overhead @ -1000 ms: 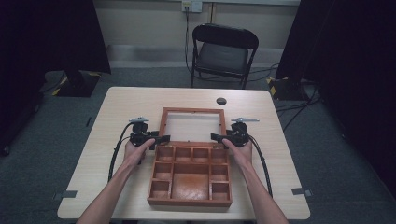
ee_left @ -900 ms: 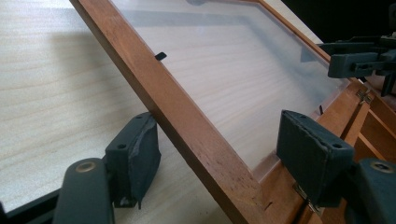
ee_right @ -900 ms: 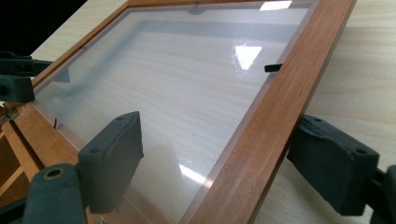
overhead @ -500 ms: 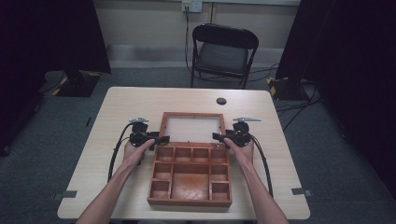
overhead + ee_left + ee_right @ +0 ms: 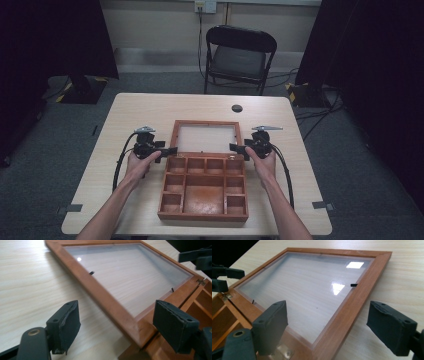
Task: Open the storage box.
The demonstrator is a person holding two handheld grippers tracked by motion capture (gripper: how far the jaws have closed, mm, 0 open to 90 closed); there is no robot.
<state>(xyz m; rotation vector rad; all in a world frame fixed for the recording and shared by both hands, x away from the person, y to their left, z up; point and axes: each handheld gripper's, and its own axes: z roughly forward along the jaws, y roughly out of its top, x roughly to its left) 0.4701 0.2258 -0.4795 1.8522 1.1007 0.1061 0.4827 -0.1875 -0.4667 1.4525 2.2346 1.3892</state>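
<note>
A brown wooden box (image 5: 204,216) with several compartments lies on the table, its glass-paned lid (image 5: 205,123) swung back flat beyond it. My left gripper (image 5: 168,150) is at the lid's left hinge corner. Its jaws have just been opening; the lid's corner (image 5: 140,335) lies between the pads without touching them, so my left gripper (image 5: 120,326) is open. My right gripper (image 5: 236,148) is at the right hinge corner. Its jaws have also opened a little further. In its own view my right gripper (image 5: 332,328) straddles the lid's frame (image 5: 352,305), pads apart from it.
A small black round thing (image 5: 237,108) lies on the table beyond the lid. A black folding chair (image 5: 240,55) stands behind the table. Bare tabletop (image 5: 130,115) runs left and right of the box. Cables trail from both grippers toward the near edge.
The lid's far edge sits slightly lower in the high view than a second ago. Both hands have stayed almost where they were.
</note>
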